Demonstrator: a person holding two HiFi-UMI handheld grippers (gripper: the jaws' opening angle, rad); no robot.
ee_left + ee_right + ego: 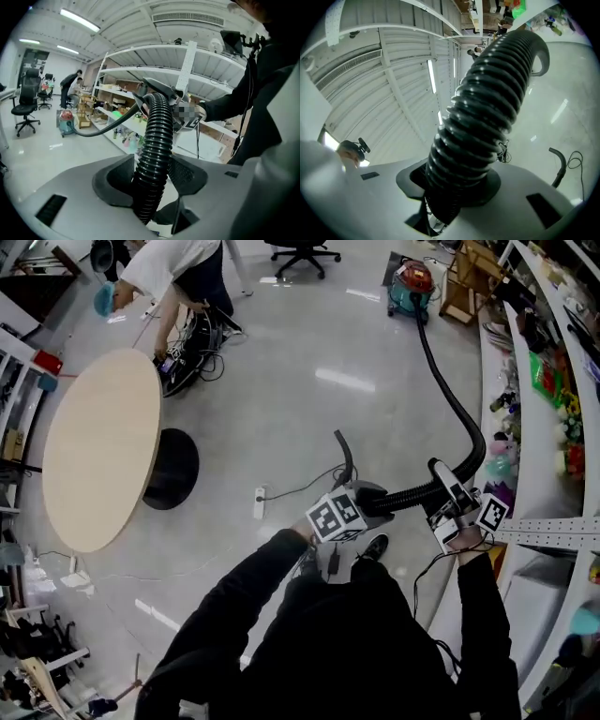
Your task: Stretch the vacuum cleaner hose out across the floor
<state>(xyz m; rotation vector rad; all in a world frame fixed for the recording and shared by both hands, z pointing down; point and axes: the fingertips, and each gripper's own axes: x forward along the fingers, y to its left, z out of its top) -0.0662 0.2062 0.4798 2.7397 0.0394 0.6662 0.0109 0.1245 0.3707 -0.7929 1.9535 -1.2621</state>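
Note:
A black ribbed vacuum hose [457, 409] runs from the red and teal vacuum cleaner [412, 287] at the far right, down along the shelves, then bends left at chest height. My right gripper [442, 479] is shut on the hose near that bend; in the right gripper view the hose [487, 122] fills the jaws of this gripper [459, 187]. My left gripper [361, 507] holds the hose further along, near its curved end piece [345, 457]. In the left gripper view the hose [157, 140] passes between the jaws of that gripper [152, 183], snug against both pads.
A round wooden table [98, 451] on a black foot stands at the left. A person [178, 268] bends over cables at the far side. White shelves [553, 381] line the right. A power strip [259, 502] lies on the floor, and an office chair [302, 251] stands at the back.

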